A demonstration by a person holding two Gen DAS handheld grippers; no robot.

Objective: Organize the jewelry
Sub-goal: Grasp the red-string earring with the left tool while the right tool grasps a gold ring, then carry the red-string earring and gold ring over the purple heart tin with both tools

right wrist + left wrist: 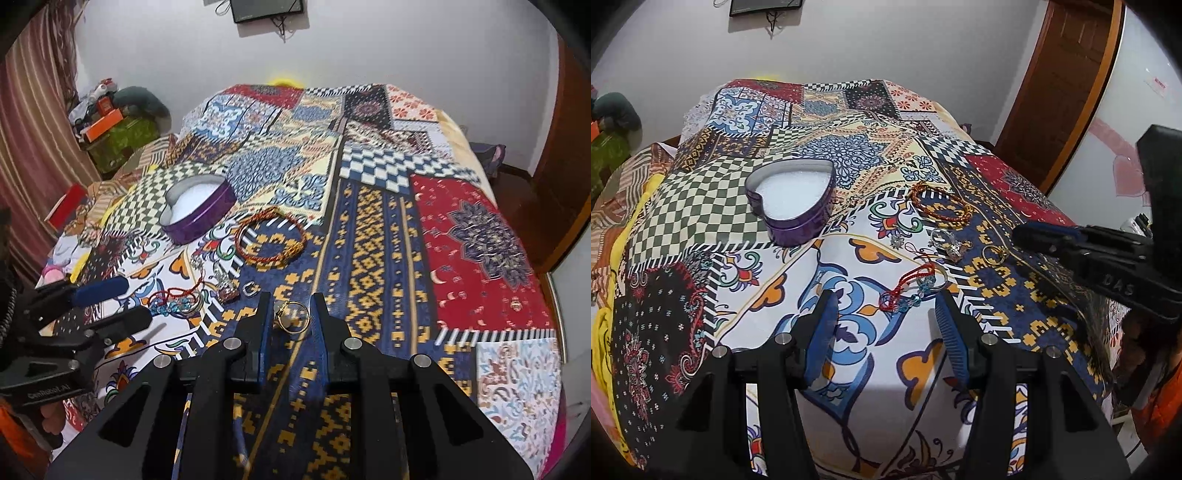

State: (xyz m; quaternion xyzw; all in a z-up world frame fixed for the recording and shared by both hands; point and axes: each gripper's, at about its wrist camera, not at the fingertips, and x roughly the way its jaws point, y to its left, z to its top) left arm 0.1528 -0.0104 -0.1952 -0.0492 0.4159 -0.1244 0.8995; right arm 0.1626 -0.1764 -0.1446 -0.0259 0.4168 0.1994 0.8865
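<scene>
The right gripper (287, 306) is seen with its fingers parted around a gold ring (291, 316), which lies on the patchwork cloth (373, 236) between them; whether the pads touch it cannot be told. The left gripper (886, 306) is held wide open, gripping nothing, just short of a red and blue corded charm (910, 290). Silver pieces (947, 242) and a red beaded bracelet (269, 238) are spread beyond, and a purple heart-shaped tin (792, 201), lined white, stands open to the left.

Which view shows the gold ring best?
The right wrist view: the gold ring lies close up between the open right gripper fingers. The left wrist view shows it small, beside the right gripper's tip.
</scene>
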